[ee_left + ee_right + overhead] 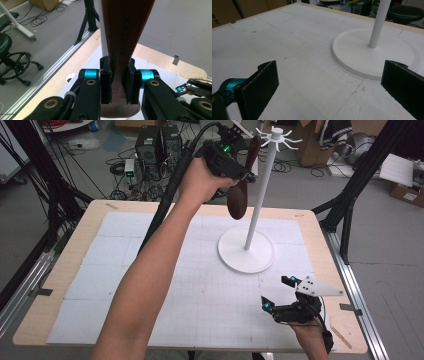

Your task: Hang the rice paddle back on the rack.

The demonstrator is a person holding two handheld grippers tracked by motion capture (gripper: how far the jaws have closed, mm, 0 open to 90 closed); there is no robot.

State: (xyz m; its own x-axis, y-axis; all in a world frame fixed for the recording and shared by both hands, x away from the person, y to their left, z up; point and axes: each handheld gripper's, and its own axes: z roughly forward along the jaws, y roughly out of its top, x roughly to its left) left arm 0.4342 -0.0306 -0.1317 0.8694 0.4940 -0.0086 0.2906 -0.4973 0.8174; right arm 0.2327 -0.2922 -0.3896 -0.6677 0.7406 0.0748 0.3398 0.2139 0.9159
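Wooden spoon (239,195) beside white stand (246,249), table (65,270) edge

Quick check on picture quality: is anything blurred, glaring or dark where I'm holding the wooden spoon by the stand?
High view: even light, soft focus, the wooden spoon dark against the white stand. Left gripper view: the spoon handle sharp enough to read its stamped lettering, the left hand-held gripper in shade. Right gripper view: the right hand-held gripper blurred close up, the stand's base bright, no harsh glare.

Table (65,265), white mat (150,270), stand (246,251)
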